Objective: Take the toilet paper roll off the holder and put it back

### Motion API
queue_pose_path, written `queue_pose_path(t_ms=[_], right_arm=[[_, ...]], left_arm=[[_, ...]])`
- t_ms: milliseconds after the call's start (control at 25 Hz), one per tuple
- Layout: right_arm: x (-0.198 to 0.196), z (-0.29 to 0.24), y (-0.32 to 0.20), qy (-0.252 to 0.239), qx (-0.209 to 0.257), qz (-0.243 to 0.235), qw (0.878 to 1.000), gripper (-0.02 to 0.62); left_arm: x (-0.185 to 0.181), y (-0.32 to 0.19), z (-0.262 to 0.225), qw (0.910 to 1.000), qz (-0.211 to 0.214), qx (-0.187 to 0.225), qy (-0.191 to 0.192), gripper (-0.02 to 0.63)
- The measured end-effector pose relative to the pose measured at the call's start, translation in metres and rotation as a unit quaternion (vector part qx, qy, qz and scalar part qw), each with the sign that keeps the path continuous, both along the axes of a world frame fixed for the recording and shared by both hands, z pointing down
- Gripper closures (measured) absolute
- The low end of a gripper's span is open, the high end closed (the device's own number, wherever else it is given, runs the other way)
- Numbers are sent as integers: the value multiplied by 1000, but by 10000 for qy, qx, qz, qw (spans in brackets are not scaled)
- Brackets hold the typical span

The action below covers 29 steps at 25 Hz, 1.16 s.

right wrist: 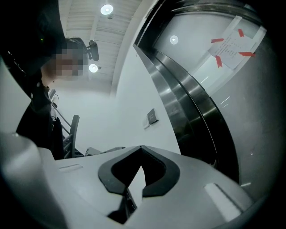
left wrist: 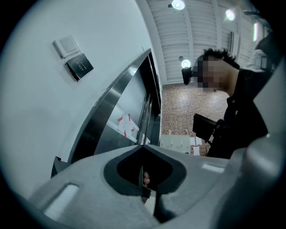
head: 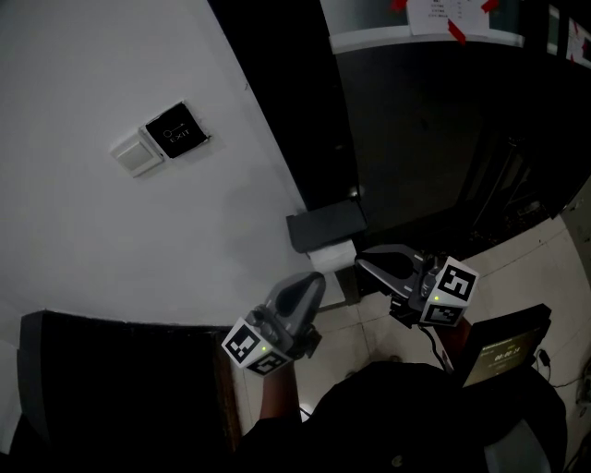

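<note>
Dark clothes [head: 406,416] of the person are filling the bottom of the head view, closest of all. Just past them the roll [head: 332,257] is hanging, white, under the dark holder [head: 325,224], so it is on its holder now. It is looking light and soft. I think it will squash if it is pinched hard, and its loose paper will tear. Holding it gently round its fat middle, or by its two flat ends, is looking best.

The left gripper [head: 317,281] is sitting just beside the roll at 7 o'clock, jaws pressed together with nothing in them. The right gripper [head: 362,262] is pointing at the roll from 3 o'clock, clenched too and holding nothing. I cannot tell if either tip is touching the roll.

Up at 10 o'clock from the roll, a black plate [head: 177,132] is sitting on the white wall [head: 111,240], and it seems to say EXIT. A white switch [head: 137,153] is sitting at its 8 o'clock. Far off at 1 o'clock a taped note [head: 443,14] is hanging, its writing too small to read. At 5 o'clock a dark sign [head: 506,349] is glowing with marks too small to read.
</note>
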State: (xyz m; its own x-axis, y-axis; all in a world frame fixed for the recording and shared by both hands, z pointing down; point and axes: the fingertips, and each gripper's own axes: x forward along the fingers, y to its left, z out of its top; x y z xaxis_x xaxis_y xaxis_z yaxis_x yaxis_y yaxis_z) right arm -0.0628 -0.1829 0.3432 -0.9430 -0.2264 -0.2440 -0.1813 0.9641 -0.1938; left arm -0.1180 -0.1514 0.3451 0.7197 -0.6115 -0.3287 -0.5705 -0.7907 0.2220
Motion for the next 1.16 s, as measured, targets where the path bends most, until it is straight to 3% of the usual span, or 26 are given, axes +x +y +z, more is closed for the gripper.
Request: queue_pose_path(t_ms=[1160], right_arm=[[-1,3,9,101,20,81,9999,594]], left_arm=[[5,4,4,9998,174,-30,-10,606]])
